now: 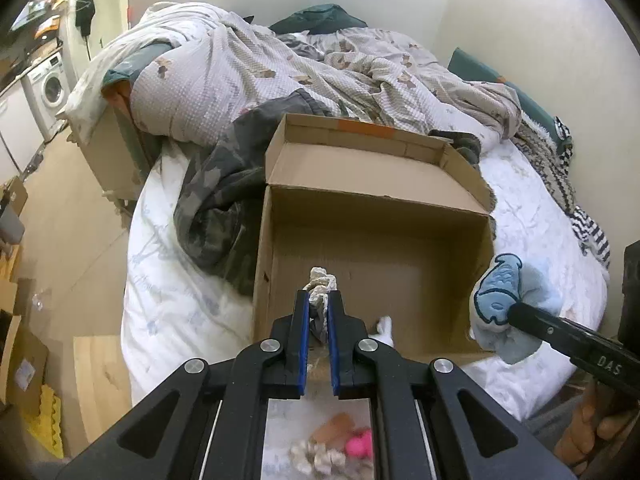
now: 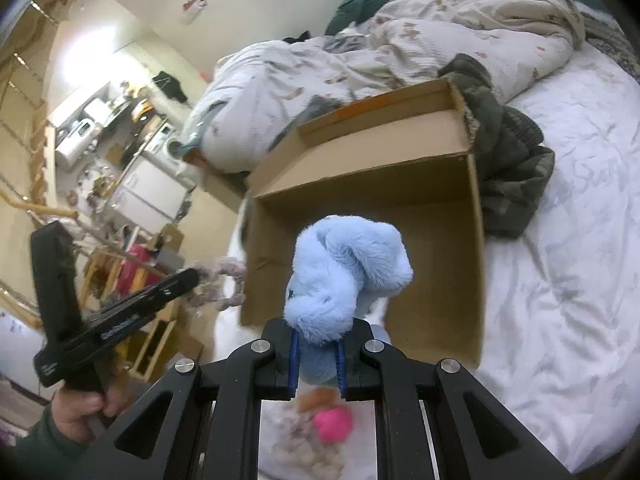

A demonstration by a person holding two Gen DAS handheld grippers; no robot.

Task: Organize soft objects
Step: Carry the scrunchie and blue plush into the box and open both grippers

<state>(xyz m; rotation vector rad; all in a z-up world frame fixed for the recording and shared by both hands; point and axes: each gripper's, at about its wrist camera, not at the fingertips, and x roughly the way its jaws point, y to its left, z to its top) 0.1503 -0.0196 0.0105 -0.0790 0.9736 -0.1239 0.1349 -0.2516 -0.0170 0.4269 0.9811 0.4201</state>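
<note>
Gripper (image 2: 316,344) above white-sheeted bed (image 2: 560,280)

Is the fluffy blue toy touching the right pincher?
Touching. The right wrist view shows the fluffy blue toy squeezed between the right gripper's blue pads, bulging out above them, over the open cardboard box.

Left tongs (image 1: 319,312) clamped; right tongs (image 2: 317,354) clamped, angled down.
</note>
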